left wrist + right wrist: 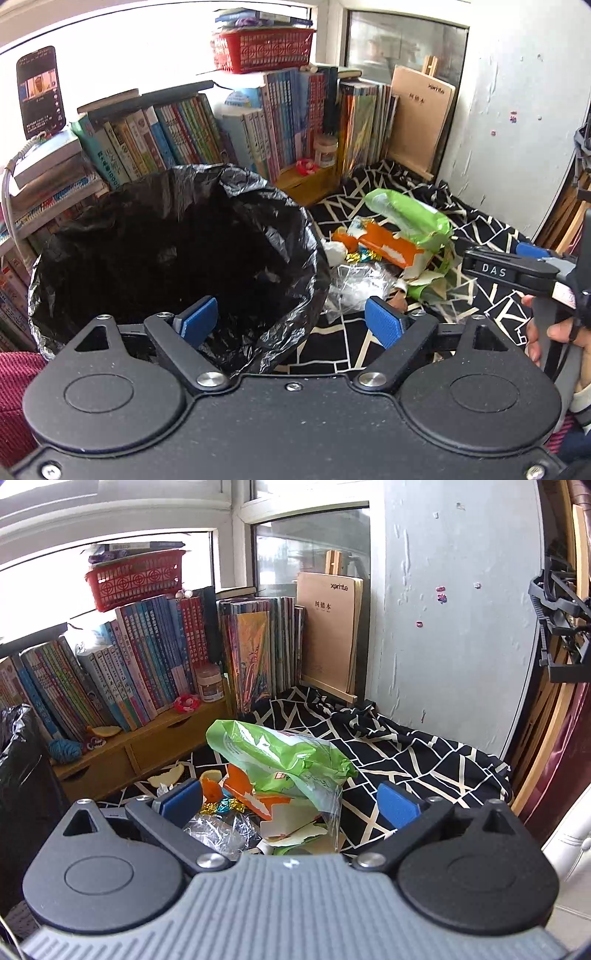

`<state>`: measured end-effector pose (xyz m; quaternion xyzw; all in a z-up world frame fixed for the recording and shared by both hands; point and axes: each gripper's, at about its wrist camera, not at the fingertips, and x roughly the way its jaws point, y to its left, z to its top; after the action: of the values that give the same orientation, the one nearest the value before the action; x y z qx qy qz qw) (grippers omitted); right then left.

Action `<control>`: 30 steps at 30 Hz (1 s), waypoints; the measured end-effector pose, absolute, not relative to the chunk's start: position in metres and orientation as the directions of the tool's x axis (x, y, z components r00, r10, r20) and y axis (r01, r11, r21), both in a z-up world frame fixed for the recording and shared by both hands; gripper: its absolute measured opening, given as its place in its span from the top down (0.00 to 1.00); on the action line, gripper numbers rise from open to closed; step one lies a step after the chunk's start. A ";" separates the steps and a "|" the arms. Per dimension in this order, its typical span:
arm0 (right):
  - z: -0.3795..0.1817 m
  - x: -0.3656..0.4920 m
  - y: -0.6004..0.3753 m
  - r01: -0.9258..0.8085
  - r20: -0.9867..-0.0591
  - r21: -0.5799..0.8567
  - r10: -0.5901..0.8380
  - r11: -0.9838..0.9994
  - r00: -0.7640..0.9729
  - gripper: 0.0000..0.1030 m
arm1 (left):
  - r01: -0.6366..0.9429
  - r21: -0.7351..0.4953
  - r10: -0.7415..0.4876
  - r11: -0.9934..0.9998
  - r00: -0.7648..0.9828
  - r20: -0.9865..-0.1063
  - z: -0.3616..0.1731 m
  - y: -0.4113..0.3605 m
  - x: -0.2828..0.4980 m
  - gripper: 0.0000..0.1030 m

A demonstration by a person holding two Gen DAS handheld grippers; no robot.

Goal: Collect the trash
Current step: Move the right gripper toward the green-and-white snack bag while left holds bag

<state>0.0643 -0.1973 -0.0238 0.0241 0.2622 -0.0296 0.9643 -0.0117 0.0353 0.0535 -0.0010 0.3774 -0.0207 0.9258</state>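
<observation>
Trash pile: green plastic bag [280,753] lying over a torn orange carton [255,797], with crumpled clear plastic [218,830] and a gold-and-blue foil wrapper [221,806] at its near side. All on the black-and-white patterned cloth [424,760] covering the surface, near the corner of the room.

Black bin bag [177,251]: mouth open, standing just left of the pile. Left wrist view shows its dark interior; right wrist view catches only a sliver at the left edge.

Left gripper [291,321]: blue-padded fingers apart, nothing between them, one over the bag's rim, the other over the cloth.

Right gripper [291,803]: fingers wide apart, gripping nothing, the pile lying beyond and between them. Left wrist view alone shows it from the side, with a hand [554,332] on its grip.

Background: row of books [147,657], red basket [136,578] on top, wooden drawer unit [140,753] below. Phone [40,90] appears only in the left wrist view; peel pieces [166,775] only in the right.
</observation>
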 end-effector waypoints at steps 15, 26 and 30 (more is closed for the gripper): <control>-0.019 0.079 -0.196 0.000 -0.555 0.044 0.024 0.999 0.831 0.00 | 0.029 0.022 -0.004 0.999 0.681 -0.732 0.037 0.040 0.009 0.26; 0.026 0.109 -0.189 -0.062 -0.497 0.048 0.078 0.997 0.864 0.00 | 0.003 0.023 0.014 1.000 0.708 -0.706 0.061 0.049 0.029 0.26; 0.043 0.122 -0.184 -0.088 -0.472 0.060 0.106 0.994 0.875 0.00 | -0.013 0.045 0.041 0.999 0.718 -0.695 0.070 0.054 0.037 0.26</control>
<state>0.1225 -0.1842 0.0432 0.0182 0.2450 0.0503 0.9681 0.0373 0.0540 0.0696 0.0185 0.3750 0.0144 0.9267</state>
